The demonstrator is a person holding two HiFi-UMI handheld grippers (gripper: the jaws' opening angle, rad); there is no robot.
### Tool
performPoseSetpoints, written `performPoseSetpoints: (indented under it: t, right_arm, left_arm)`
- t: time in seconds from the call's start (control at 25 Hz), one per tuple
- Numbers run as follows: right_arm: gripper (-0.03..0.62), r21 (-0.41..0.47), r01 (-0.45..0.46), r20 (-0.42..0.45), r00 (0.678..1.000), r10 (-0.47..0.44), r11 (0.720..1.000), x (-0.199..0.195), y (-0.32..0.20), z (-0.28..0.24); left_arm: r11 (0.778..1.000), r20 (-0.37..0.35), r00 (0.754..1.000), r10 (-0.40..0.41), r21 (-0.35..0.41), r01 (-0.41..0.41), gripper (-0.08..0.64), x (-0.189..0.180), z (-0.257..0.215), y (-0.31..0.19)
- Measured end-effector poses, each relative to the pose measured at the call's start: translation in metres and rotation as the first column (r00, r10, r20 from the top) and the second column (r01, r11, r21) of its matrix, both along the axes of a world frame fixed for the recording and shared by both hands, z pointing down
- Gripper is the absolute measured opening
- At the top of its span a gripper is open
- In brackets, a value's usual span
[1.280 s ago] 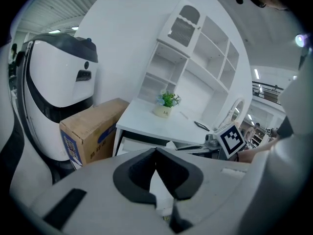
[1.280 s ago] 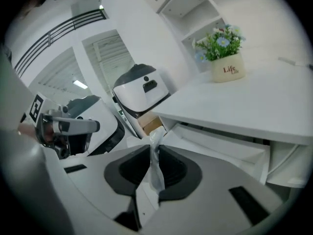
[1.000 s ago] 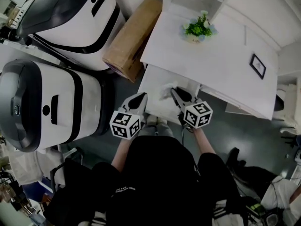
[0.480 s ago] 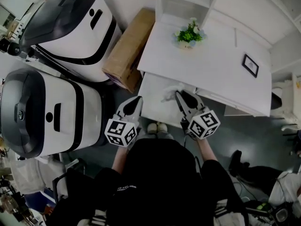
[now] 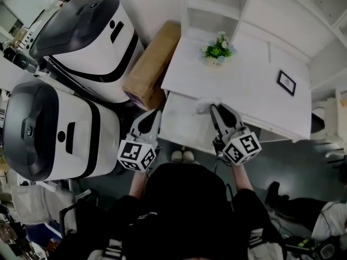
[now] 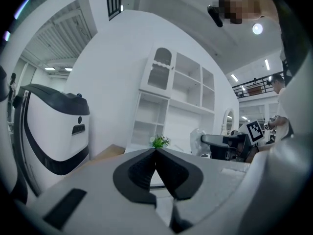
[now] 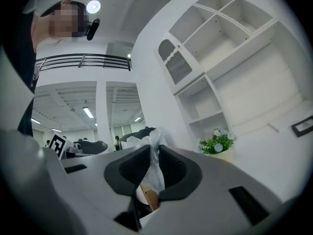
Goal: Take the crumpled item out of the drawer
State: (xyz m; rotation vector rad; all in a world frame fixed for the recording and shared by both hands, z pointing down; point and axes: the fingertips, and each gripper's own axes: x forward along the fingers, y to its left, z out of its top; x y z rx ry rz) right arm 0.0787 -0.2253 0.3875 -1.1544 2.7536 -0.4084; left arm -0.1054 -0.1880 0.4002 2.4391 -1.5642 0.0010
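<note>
Right gripper view: crumpled item, thin white plastic, is pinched between the right gripper pads, jaws clamped on it. Head view puts it over the back of the open drawer, at the desk front edge. Looks clear of the drawer floor, so extraction is mostly done. Left to do: carry it clear, set it down. Long axis runs along the jaws, free end poking past the tips. Left gripper closed, empty.

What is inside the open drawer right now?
The drawer shows only a bare white bottom. The right gripper hides its right edge, clamping the crumpled item.
</note>
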Motion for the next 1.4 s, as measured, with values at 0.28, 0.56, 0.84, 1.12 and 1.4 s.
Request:
performPoseSetpoints:
  t: [0.28,0.56,0.84,1.12,1.4]
  right_arm:
    - [0.044,0.085,-0.033,-0.001,0.999,0.034,0.996,0.013,-0.003,-0.031]
    - [0.044,0.134,-0.072,0.004,0.997,0.072,0.988,0.027,-0.005,-0.050]
    - [0.043,0.148,-0.085,-0.007,0.996,0.087,0.985,0.035,-0.005,-0.055]
    - [0.040,0.151,-0.091,-0.016,0.995,0.095,0.984,0.036,-0.004,-0.052]
    - [0.040,0.155,-0.094,-0.024,0.995,0.098,0.984,0.035,-0.004,-0.052]
  left_arm:
    - [0.996,0.006,0.999,-0.048,0.069,0.048,-0.002,-0.011,-0.027,0.000]
    - [0.989,0.024,0.996,-0.087,0.124,0.083,-0.002,-0.016,-0.049,0.001]
    - [0.983,0.039,0.993,-0.111,0.152,0.104,-0.002,-0.020,-0.062,0.004]
    - [0.981,0.043,0.992,-0.122,0.157,0.114,-0.002,-0.022,-0.063,0.005]
    - [0.980,0.043,0.991,-0.129,0.156,0.121,-0.002,-0.023,-0.063,0.006]
